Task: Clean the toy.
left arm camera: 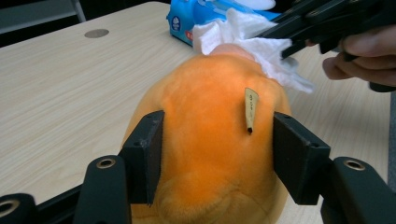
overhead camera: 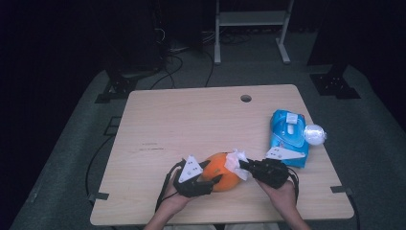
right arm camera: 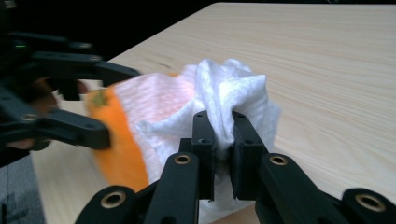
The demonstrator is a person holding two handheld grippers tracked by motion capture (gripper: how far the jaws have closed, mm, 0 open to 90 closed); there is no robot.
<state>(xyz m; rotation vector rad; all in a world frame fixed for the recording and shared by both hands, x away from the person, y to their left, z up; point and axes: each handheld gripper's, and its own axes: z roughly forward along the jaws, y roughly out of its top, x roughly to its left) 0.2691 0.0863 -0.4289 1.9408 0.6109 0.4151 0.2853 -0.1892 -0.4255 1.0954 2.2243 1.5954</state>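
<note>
Two grippers: left gripper (overhead camera: 214,178) around orange toy (overhead camera: 221,171), right gripper (overhead camera: 243,165) on wipe (overhead camera: 235,162).

Blue wipes pack (overhead camera: 288,137) — table (overhead camera: 191,124)

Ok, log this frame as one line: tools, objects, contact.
left tool: shut on orange plush toy | right tool: shut on white wet wipe | wipe pressed on toy | blue wipe pack: on table

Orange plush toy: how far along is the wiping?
Done: a white wipe is out of the blue wipe pack. In hand: the left hand-held gripper clamps the orange plush toy, and the right hand-held gripper presses the pinched wipe against its top. Left, probably: the remaining surface, then putting both down.
</note>
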